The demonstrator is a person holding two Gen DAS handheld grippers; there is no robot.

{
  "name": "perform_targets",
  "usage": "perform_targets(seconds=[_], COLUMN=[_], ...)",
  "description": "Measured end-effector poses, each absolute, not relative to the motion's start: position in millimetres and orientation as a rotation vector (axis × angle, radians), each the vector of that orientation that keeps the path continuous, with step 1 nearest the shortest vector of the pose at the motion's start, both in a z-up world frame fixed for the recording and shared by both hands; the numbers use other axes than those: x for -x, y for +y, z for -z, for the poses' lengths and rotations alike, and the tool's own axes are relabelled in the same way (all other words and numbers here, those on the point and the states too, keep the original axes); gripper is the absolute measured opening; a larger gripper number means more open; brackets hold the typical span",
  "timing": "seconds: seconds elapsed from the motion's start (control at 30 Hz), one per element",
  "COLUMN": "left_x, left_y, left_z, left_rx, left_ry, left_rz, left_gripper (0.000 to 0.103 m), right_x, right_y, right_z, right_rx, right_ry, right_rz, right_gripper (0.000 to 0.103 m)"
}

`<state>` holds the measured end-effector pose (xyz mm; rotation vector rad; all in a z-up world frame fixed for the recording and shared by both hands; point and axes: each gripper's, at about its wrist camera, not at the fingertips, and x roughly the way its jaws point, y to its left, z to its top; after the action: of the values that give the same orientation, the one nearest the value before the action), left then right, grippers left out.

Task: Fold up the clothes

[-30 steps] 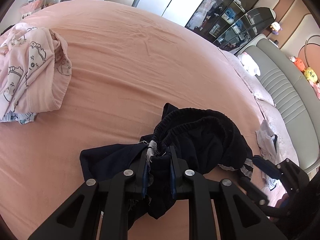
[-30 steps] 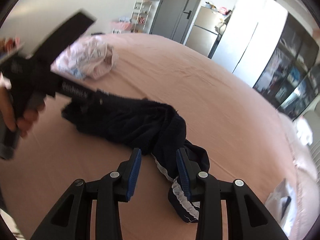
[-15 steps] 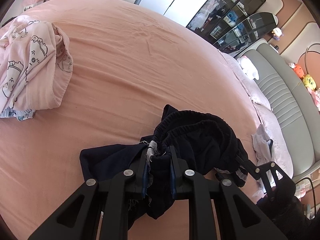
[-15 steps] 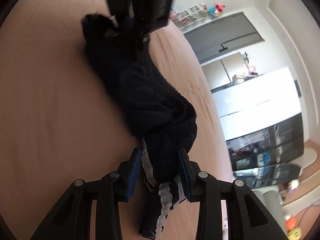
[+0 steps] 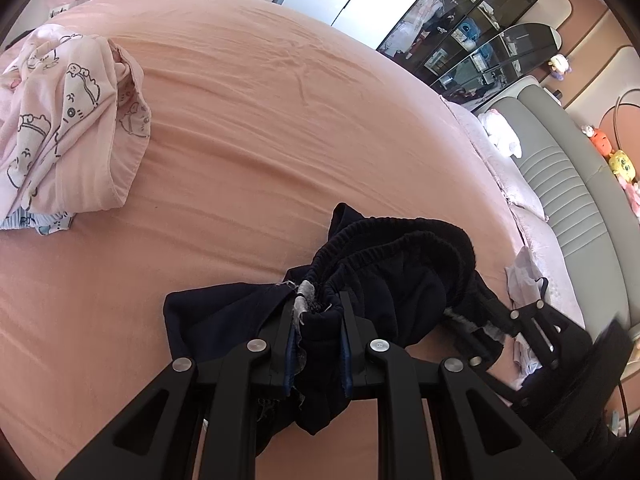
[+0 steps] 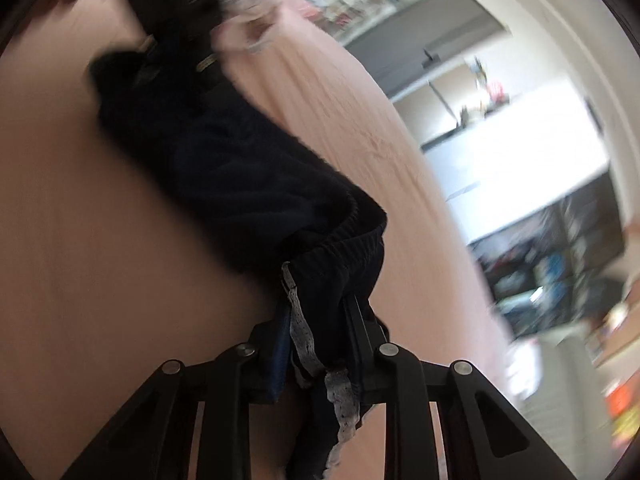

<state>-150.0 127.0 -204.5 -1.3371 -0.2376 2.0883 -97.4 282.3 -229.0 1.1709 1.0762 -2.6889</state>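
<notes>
Dark navy shorts [image 5: 400, 280] with an elastic waistband and white lace trim lie bunched on the pink bed. My left gripper [image 5: 318, 320] is shut on the waistband at one end. My right gripper [image 6: 320, 320] is shut on the shorts [image 6: 240, 168] at the other end, by the lace strip; it also shows in the left wrist view [image 5: 500, 328] at lower right. The right wrist view is blurred by motion.
A pink printed garment pile [image 5: 68, 128] lies at the far left of the pink bed sheet [image 5: 280, 140]. A white cloth [image 5: 524, 280] lies at the bed's right edge by the grey headboard [image 5: 568, 200]. Dark glass cabinets [image 5: 472, 40] stand behind.
My right gripper came in from open above the shorts and closed on their lace-trimmed end. My left gripper kept its hold on the waistband and barely moved.
</notes>
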Motion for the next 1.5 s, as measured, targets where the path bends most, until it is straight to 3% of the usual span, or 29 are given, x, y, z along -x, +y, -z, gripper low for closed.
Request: perform_targets(seconds=[0.17, 0.3, 0.43, 0.67, 0.93, 1.03, 1.1, 1.43, 1.5], left_x=[150.3, 150.7, 152.9, 153.3, 153.2, 152.6, 152.4, 155.6, 155.8], left_y=[127.2, 127.6, 127.3, 127.0, 127.8, 128.1, 127.9, 126.2, 126.1], left_z=[205.5, 206.0, 207.6, 209.5, 210.3, 210.3, 209.9, 210.6, 211.3], left_rx=[1.345, 1.348, 1.355, 1.365, 1.37, 1.371, 1.372, 1.376, 1.376], left_ry=[-0.222, -0.212, -0.214, -0.216, -0.222, -0.224, -0.228, -0.237, -0.24], left_rz=[-2.085, -2.084, -2.083, -2.079, -2.076, -2.077, -2.076, -2.063, -2.062], left_gripper=[0.015, 0.015, 0.015, 0.015, 0.015, 0.015, 0.015, 0.015, 0.015], right_x=[122.9, 130.6, 137.6, 147.8, 114.3, 105.7, 104.1, 120.2, 124.0], right_y=[346.0, 385.4, 416.5, 417.5, 417.4, 403.5, 391.8, 363.8, 365.4], right_z=[193.8, 194.4, 201.0, 218.3, 178.2, 174.2, 175.0, 207.1, 211.4], right_rx=[-1.266, -1.306, -1.345, -1.411, -1.263, -1.23, -1.213, -1.342, -1.367], right_ry=[0.293, -0.009, -0.181, -0.129, 0.002, 0.054, 0.1, 0.265, 0.246], right_rz=[2.81, 2.851, 2.875, 2.876, 2.953, 2.906, 2.863, 2.786, 2.785], right_gripper=[0.02, 0.02, 0.02, 0.02, 0.022, 0.037, 0.059, 0.058, 0.052])
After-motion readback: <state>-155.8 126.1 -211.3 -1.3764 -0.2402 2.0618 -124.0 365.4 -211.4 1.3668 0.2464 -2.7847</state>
